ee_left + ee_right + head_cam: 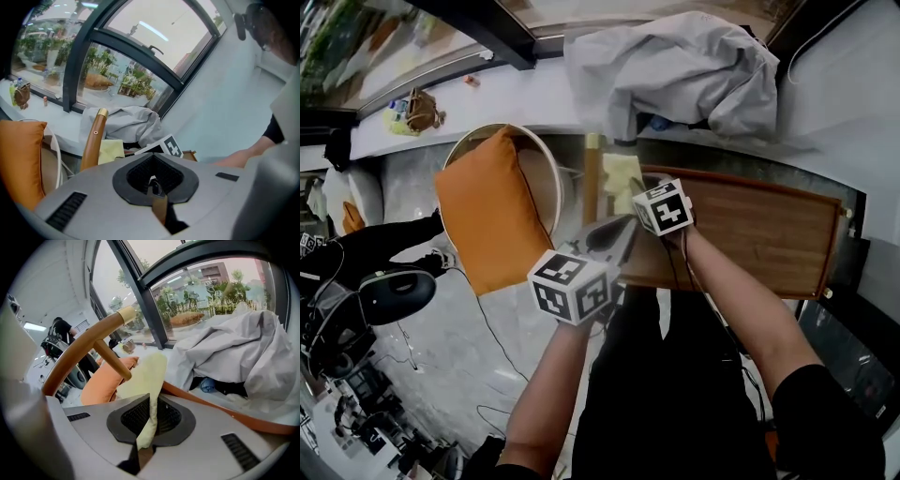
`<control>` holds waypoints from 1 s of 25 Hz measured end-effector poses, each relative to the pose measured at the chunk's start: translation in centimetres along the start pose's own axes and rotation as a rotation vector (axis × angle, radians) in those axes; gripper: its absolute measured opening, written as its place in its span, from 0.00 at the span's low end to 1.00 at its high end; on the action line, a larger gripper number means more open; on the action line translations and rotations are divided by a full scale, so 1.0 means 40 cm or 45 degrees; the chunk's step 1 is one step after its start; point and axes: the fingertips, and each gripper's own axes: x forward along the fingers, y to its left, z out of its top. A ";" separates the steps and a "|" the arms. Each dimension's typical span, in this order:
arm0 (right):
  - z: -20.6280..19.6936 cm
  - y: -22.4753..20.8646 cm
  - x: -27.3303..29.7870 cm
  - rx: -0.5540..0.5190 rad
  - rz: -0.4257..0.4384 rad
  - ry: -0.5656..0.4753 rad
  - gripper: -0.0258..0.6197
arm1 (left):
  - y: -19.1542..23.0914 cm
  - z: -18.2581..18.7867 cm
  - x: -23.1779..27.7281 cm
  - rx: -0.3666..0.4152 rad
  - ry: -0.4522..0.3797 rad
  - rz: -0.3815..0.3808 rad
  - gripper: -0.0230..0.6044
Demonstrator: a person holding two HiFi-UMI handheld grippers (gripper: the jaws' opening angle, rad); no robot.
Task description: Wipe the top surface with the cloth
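Right gripper view, right gripper [146, 425] pinching cloth [140, 380]

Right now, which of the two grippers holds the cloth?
The right gripper, its jaws shut on the yellow cloth; the left gripper has its jaws together with nothing between them.

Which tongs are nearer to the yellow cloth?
Right. The right tongs are shut on the yellow cloth; the left tongs sit short of it, not touching.
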 end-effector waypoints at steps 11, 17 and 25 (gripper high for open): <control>-0.028 -0.069 -0.042 0.003 -0.041 0.004 0.09 | -0.011 -0.015 0.054 0.009 0.051 0.054 0.05; -0.051 -0.115 -0.085 0.031 -0.078 0.004 0.09 | -0.031 -0.028 0.075 0.010 0.078 0.047 0.05; -0.089 -0.185 -0.144 0.042 -0.121 0.001 0.09 | -0.087 -0.051 0.109 0.035 0.121 0.000 0.05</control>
